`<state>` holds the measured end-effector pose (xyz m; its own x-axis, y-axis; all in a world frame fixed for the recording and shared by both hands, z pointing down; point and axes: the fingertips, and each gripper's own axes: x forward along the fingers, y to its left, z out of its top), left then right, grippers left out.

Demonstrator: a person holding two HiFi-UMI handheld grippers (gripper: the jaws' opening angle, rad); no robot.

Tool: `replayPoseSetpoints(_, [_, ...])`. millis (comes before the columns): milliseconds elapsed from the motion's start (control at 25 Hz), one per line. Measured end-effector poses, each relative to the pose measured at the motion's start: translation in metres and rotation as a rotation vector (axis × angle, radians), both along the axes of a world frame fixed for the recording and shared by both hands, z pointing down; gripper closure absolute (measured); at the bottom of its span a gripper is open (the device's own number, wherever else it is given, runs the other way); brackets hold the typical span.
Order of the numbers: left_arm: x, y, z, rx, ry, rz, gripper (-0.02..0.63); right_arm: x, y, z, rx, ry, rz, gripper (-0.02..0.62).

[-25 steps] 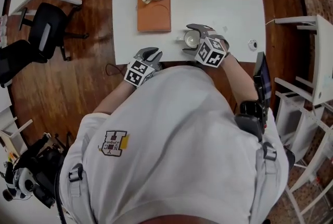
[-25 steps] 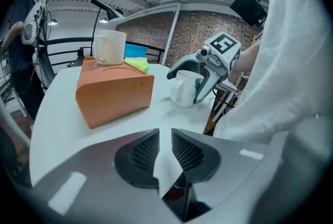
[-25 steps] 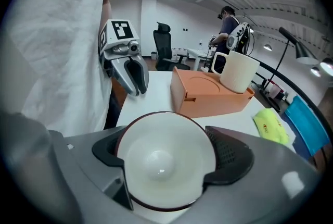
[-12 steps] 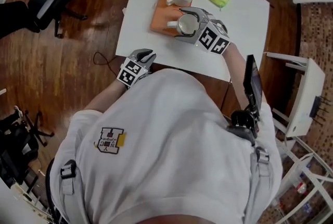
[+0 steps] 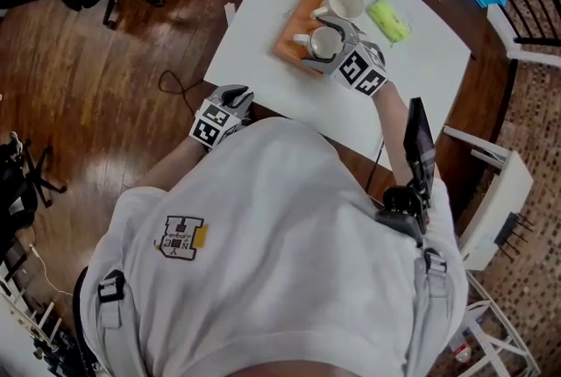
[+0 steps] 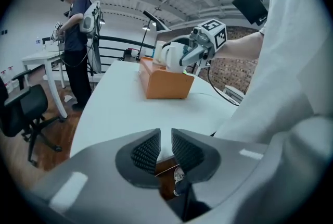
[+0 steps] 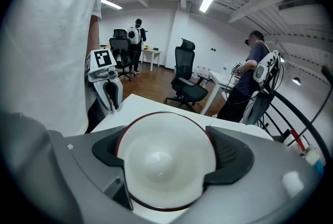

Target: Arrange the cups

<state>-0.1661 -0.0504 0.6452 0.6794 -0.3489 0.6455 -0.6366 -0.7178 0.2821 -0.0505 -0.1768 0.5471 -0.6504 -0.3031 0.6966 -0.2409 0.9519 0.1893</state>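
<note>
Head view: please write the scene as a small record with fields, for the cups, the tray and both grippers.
right gripper: shut on a cup, over the near end of the tray
left gripper: shut, empty, by the near edge of the table
second cup: upright, on the tray's far end
packet: green, on the table beside the tray

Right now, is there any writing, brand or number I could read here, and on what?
Nothing reads clearly.
On the shirt emblem: one block letter, perhaps "H"; small print too small.
On the left gripper and right gripper: square markers, no words.
On the green packet: print too blurred.
On the cup: none.
</note>
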Motion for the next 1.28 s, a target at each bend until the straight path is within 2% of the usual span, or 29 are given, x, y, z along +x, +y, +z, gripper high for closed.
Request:
replayPoseSetpoints(320, [0.003,0.001,0.001,-0.005,-0.008,-0.004,0.557,-0.002,-0.003,-0.001,-0.026,-0.03,0.012,0.166])
replayPoseSetpoints(600, [0.006,0.001,-0.001,-0.002,-0.002,-0.004,0.557,-0.005,0.001,-0.003,-0.061,-0.059,-0.022,0.166])
replayPoseSetpoints(920, [0.004,-0.001,-0.002,-0.001,0.003,-0.021,0.557,-0.006,0.006,-0.008,-0.107,-0.097,-0.031,0.13])
replayPoseSetpoints(1280, [0.004,-0.001,0.002,0.004,0.022,-0.028,0.557,0.005,0.003,-0.025,-0.054,-0.104,0.007,0.156])
